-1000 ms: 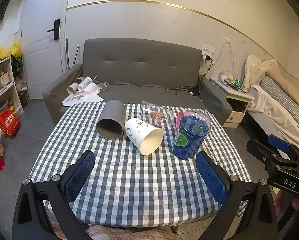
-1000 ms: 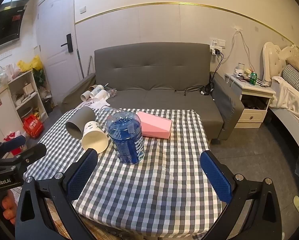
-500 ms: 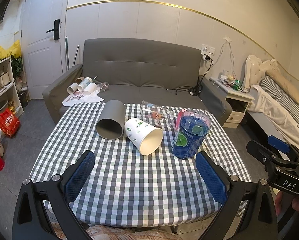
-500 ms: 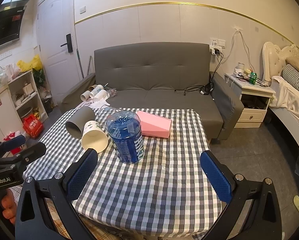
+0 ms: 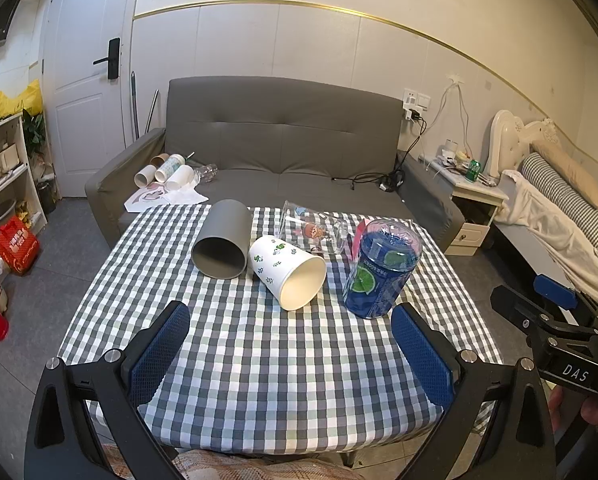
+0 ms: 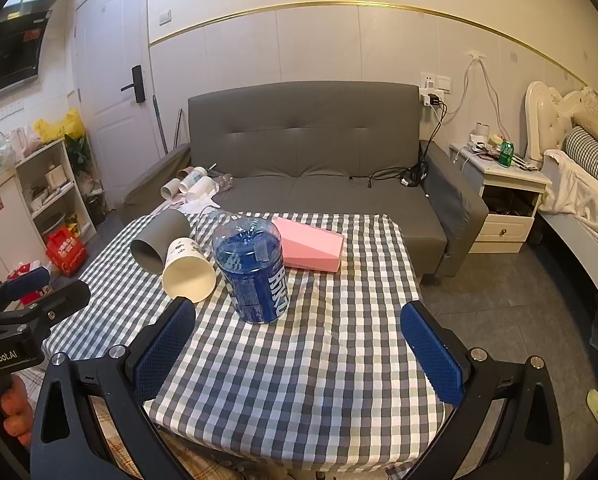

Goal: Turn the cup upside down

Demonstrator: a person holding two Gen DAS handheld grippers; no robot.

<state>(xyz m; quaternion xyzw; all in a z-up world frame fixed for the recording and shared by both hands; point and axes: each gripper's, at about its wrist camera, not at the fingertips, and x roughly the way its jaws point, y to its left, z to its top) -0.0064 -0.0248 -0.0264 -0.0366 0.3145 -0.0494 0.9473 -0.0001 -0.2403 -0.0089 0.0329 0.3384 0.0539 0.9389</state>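
Your left gripper [image 5: 291, 354] hovers over the near edge of the table [image 5: 259, 380], fingers wide apart and holding nothing. Farther in, from left: a grey cup [image 5: 222, 240] on its side, then the white paper cup [image 5: 287, 272] with green leaf print, also on its side, mouth toward you, then a blue jar [image 5: 381, 268] standing. Your right gripper [image 6: 299, 354] also has its fingers apart.

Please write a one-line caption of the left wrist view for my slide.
Open left gripper hovers over checked table facing tipped grey cup, white paper cup and inverted blue cup.
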